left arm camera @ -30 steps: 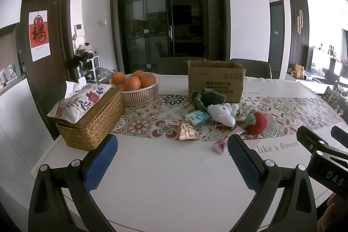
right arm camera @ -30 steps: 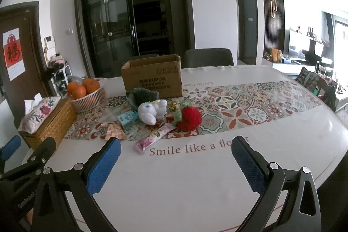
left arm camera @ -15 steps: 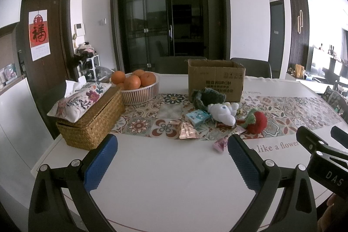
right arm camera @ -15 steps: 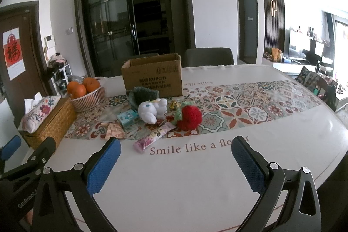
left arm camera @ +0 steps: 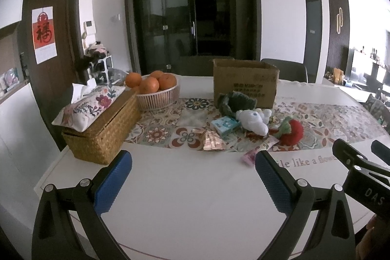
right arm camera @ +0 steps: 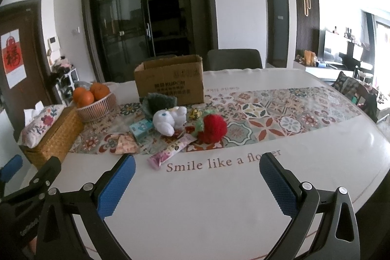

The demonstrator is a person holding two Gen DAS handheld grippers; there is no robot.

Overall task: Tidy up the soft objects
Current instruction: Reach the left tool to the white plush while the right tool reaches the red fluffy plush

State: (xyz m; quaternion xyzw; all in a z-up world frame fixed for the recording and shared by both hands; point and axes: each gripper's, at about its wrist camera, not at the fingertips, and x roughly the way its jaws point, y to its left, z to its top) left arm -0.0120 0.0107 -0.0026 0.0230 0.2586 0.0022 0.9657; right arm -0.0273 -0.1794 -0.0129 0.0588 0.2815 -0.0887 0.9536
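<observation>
Nothing has shifted over the last second: I hold my left gripper point(left arm camera: 192, 177) and right gripper point(right arm camera: 195, 180) spread wide and empty above the bare table point(right arm camera: 219, 199). The white plush point(right arm camera: 168, 120), red pom-pom toy point(right arm camera: 214, 128) and green plush point(right arm camera: 159, 102) lie clustered before the cardboard box point(right arm camera: 170, 81). Sorting, I judge, hasn't begun.

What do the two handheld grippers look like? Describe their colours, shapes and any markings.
The left gripper and right gripper match: black, angular, Y-shaped frames with triangular cut-outs and silver screws at the joints. Each finger ends in a flat blue pad with a fine dotted texture. White letters "DAS" mark the right gripper's black body in the left wrist view. No cables or sleeves show.
</observation>
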